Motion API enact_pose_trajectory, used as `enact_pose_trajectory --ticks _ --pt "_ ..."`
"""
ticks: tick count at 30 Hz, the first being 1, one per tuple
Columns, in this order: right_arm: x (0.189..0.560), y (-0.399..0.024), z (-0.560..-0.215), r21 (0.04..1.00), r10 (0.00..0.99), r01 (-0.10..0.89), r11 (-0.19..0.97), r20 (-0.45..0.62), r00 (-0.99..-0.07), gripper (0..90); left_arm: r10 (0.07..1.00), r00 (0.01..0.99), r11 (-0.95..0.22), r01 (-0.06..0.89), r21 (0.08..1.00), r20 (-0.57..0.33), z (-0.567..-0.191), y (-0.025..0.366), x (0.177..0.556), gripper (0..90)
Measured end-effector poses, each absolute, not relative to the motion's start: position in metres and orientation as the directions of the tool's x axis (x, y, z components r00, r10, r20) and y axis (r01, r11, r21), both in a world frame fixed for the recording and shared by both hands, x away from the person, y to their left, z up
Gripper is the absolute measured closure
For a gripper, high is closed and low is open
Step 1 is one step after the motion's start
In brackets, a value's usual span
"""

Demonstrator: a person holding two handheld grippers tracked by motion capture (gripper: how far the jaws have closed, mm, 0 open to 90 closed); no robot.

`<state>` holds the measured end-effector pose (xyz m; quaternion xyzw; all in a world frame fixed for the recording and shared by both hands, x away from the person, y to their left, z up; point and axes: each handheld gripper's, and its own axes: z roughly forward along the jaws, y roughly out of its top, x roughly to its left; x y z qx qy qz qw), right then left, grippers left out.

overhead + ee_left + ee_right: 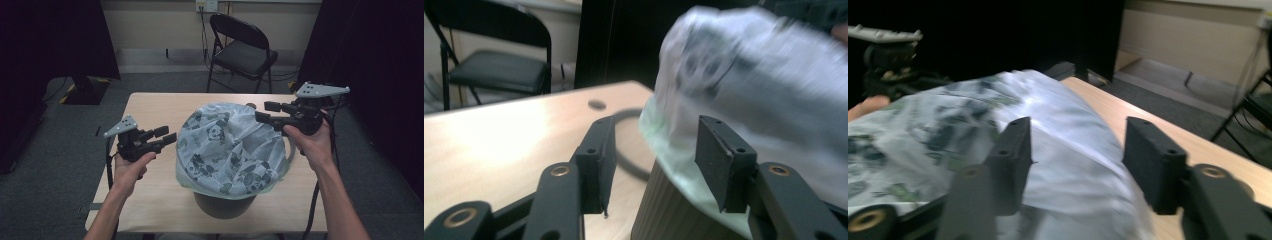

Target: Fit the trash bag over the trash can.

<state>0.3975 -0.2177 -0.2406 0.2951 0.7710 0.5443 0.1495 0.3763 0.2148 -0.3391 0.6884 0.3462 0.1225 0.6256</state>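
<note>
Panda-print bag (227, 147) draped over bin (224, 204), mid-surface.
Left gripper (161, 136) and right gripper (265, 112) flanking it, jaws apart, empty, likely poised to tug the liner down.

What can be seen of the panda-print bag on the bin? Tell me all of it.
The panda-print bag is thin white plastic, printed with dark pandas and leaves, crinkled and puffed into a dome over the dark ribbed bin. A pale green edge folds over the bin's rim. It stands mid-table. The left gripper is beside it, apart from it; the right gripper hangs at its upper right edge, jaws open; contact cannot be told.
</note>
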Motion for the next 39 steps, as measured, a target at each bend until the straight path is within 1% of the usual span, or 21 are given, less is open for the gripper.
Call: enact_pose_trajectory --ticks 3,5,7,8,9,10,12,15,16,18,21,25,27,29,30,32,34,37,39 --pt "0.393 -0.203 -0.233 0.926 0.575 0.26 0.273 0.059 -0.816 55.6 0.619 0.743 0.043 0.293 0.955 -0.256 -0.327 0.217 0.372 47.7" --pt "0.392 -0.192 -0.229 0.924 0.558 0.245 0.295 0.042 -0.829 58.6 0.614 0.748 0.055 0.281 0.958 -0.254 -0.32 0.217 0.37 46.4" --pt "0.393 -0.181 -0.225 0.919 0.534 0.232 0.317 0.029 -0.845 60.0 0.594 0.759 0.087 0.269 0.959 -0.267 -0.314 0.216 0.369 43.6" --pt "0.393 -0.176 -0.223 0.918 0.53 0.231 0.322 0.027 -0.848 61.2 0.567 0.771 0.122 0.271 0.955 -0.291 -0.312 0.216 0.369 41.7" --pt "0.394 -0.171 -0.221 0.916 0.527 0.232 0.326 0.028 -0.849 62.1 0.561 0.769 0.141 0.276 0.951 -0.306 -0.309 0.214 0.369 41.4" --pt "0.395 -0.166 -0.22 0.914 0.52 0.229 0.336 0.023 -0.854 62.1 0.566 0.766 0.14 0.275 0.951 -0.305 -0.307 0.212 0.37 41.1" --pt "0.398 -0.156 -0.219 0.906 0.505 0.234 0.354 0.026 -0.863 61.4 0.542 0.782 0.141 0.275 0.951 -0.306 -0.303 0.206 0.372 37.6" --pt "0.401 -0.147 -0.22 0.894 0.497 0.247 0.374 0.031 -0.867 61.1 0.535 0.788 0.121 0.283 0.951 -0.303 -0.301 0.196 0.373 37.4" --pt "0.405 -0.136 -0.222 0.882 0.484 0.255 0.397 0.035 -0.874 61.2 0.564 0.779 0.048 0.299 0.953 -0.273 -0.301 0.184 0.375 37.5" --pt "0.408 -0.13 -0.224 0.872 0.472 0.264 0.413 0.043 -0.881 62.4 0.554 0.787 0.035 0.306 0.951 -0.273 -0.303 0.177 0.376 37.9" --pt "0.415 -0.122 -0.231 0.845 0.472 0.289 0.45 0.049 -0.88 63.3 0.56 0.787 0.009 0.306 0.952 -0.258 -0.306 0.17 0.375 45.3" --pt "0.424 -0.118 -0.237 0.812 0.489 0.332 0.481 0.066 -0.87 58.5 0.57 0.783 -0.008 0.307 0.952 -0.248 -0.304 0.169 0.374 46.8" --pt "0.426 -0.115 -0.239 0.791 0.508 0.348 0.503 0.055 -0.859 54.0 0.57 0.782 -0.006 0.311 0.95 -0.252 -0.303 0.17 0.375 47.5" --pt "0.429 -0.111 -0.243 0.768 0.516 0.361 0.529 0.046 -0.855 53.3 0.57 0.783 -0.007 0.307 0.952 -0.248 -0.303 0.17 0.375 48.1" --pt "0.43 -0.108 -0.244 0.753 0.524 0.37 0.545 0.039 -0.851 51.3 0.57 0.783 -0.007 0.308 0.951 -0.249 -0.303 0.17 0.375 48.1" --pt "0.432 -0.101 -0.249 0.714 0.524 0.373 0.592 0.011 -0.852 47.8 0.571 0.784 -0.013 0.307 0.952 -0.245 -0.303 0.17 0.375 48.1" --pt "0.436 -0.094 -0.253 0.681 0.517 0.381 0.625 0.004 -0.856 45.5 0.568 0.785 -0.01 0.308 0.951 -0.248 -0.303 0.17 0.375 48.3" --pt "0.444 -0.086 -0.263 0.637 0.506 0.405 0.656 0.027 -0.862 38.9 0.567 0.784 -0.004 0.307 0.952 -0.25 -0.304 0.171 0.375 48.3" --pt "0.447 -0.087 -0.268 0.618 0.502 0.421 0.664 0.049 -0.864 39.0 0.564 0.786 -0.001 0.308 0.951 -0.254 -0.304 0.171 0.375 48.2"
